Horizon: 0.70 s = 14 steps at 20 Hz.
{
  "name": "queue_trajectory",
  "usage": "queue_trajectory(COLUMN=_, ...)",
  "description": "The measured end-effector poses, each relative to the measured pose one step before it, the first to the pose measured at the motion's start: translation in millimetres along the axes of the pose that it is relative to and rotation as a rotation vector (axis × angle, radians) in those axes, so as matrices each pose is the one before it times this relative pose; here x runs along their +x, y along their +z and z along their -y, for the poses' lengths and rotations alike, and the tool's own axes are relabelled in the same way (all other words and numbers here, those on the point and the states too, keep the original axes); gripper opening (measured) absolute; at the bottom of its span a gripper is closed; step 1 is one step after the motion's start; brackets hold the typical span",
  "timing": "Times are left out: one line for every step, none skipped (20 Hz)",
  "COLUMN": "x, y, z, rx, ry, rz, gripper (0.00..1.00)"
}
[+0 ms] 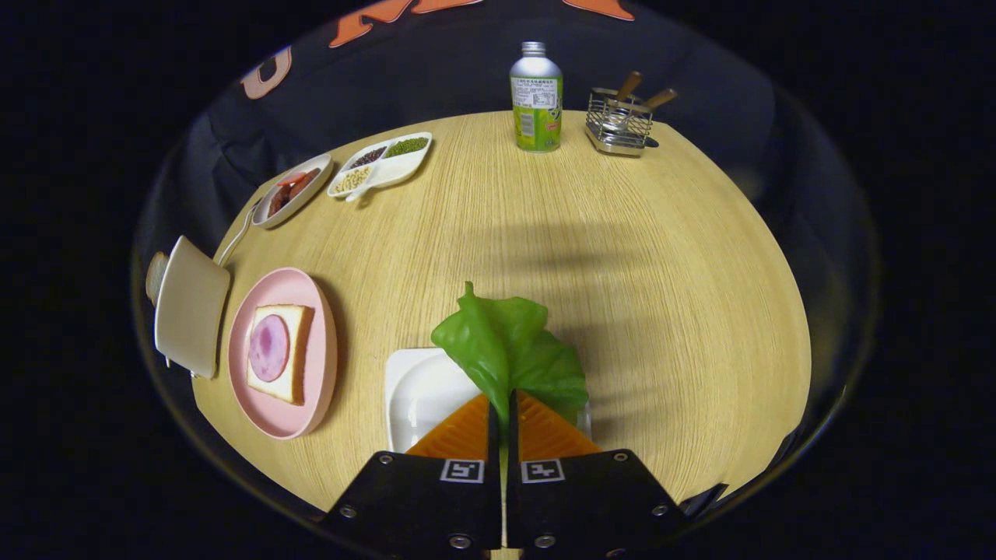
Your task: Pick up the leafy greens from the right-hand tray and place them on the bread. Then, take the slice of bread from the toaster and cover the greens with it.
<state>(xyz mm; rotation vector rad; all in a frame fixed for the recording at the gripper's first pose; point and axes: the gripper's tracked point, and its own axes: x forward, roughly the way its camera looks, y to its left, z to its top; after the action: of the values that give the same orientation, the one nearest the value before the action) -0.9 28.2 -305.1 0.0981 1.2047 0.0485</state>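
Observation:
My gripper (502, 408) is shut on a green lettuce leaf (510, 350), pinching its stem end between both fingers. The leaf fans out just ahead of the fingertips, above a white square tray (416, 389) that lies under them. To the left sits a pink plate (299, 420) bearing a slice of bread (299, 350) topped with a round of pink ham (269, 348). Left of the plate stands a beige toaster (191, 307), with the edge of a bread slice (156, 276) showing at its far side.
A long dish of sausages (292, 190) and a divided white dish of beans (381, 163) lie at the table's far left. A green bottle (536, 101) and a wire holder with wooden-handled utensils (620, 120) stand at the far edge. The round wooden table (661, 272) spreads right.

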Motion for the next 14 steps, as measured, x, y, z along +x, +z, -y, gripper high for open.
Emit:
queue_trajectory(x=-4.29, y=2.03, z=-3.84, rx=-0.00062, ry=0.01078, rz=0.01126, gripper=0.03)
queue_trajectory(x=-3.83, y=3.15, z=-4.72, rx=-0.00881, ry=0.00816, rz=0.00957, gripper=0.03)
queue_trajectory(x=-4.04, y=3.82, z=-4.75, rx=-0.00422, ry=0.00592, rz=0.01159, gripper=0.03)
queue_trajectory(x=-3.96, y=3.67, z=-5.22, rx=-0.00507, ry=0.00748, rz=0.01066, gripper=0.03)
queue_trajectory(x=-3.6, y=3.9, z=-5.14, rx=-0.00702, ry=0.00652, rz=0.01322, gripper=0.03)
queue_trajectory(x=-3.18, y=3.73, z=-5.1, rx=-0.00869, ry=0.00749, rz=0.01058, gripper=0.03)
queue_trajectory(x=-2.64, y=3.49, z=-4.62, rx=-0.00597, ry=0.00463, rz=0.01127, gripper=0.03)
queue_trajectory(x=-2.34, y=2.67, z=-3.63, rx=-0.00832, ry=0.00194, rz=0.0072, gripper=0.03)
queue_trajectory(x=-1.38, y=2.37, z=-4.52, rx=-0.01021, ry=0.00307, rz=0.00864, gripper=0.03)
queue_trajectory(x=-1.94, y=2.62, z=-5.98, rx=-0.00628, ry=0.00629, rz=0.00475, gripper=0.03)
queue_trajectory(x=-1.04, y=2.65, z=-5.0, rx=-0.00784, ry=0.00696, rz=0.00667, gripper=0.03)
queue_trajectory(x=-2.14, y=3.51, z=-5.46, rx=-0.00621, ry=0.00774, rz=0.0078, gripper=0.03)
queue_trajectory(x=-2.14, y=2.98, z=-6.21, rx=-0.00431, ry=0.0087, rz=0.00738, gripper=0.03)
queue_trajectory(x=-0.29, y=3.44, z=-6.54, rx=-0.00535, ry=0.00721, rz=0.00612, gripper=0.03)
